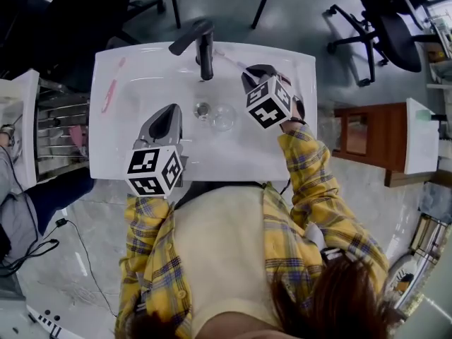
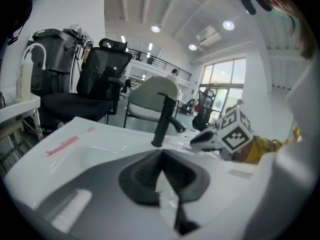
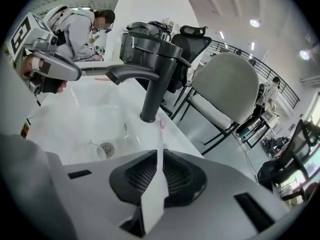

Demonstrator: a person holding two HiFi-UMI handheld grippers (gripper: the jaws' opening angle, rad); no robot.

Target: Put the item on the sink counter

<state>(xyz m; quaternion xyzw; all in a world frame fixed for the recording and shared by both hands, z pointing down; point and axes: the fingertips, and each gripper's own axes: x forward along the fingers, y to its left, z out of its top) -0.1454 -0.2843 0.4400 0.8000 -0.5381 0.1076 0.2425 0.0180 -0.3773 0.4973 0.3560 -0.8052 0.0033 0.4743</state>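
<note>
A thin white toothbrush [image 1: 227, 59] with a pink head [image 3: 161, 124] is clamped in my right gripper [image 1: 251, 73]. Its head lies on the white sink counter [image 1: 141, 69] beside the base of the black faucet [image 1: 205, 44]. In the right gripper view the white handle [image 3: 156, 191] runs out between the shut jaws of my right gripper [image 3: 161, 156]. My left gripper [image 1: 166, 119] hovers over the basin's near left side. Its jaws meet at the tip with nothing between them [image 2: 161, 156]. A pink toothbrush [image 1: 111, 92] lies on the counter's left side.
A clear glass [image 1: 223, 117] stands in the basin beside the drain [image 1: 203, 109]. A metal rack [image 1: 60, 129] is left of the sink and a wooden cabinet [image 1: 367, 129] is to its right. Office chairs [image 1: 385, 20] stand behind it. A person [image 3: 80, 31] bends over at the left.
</note>
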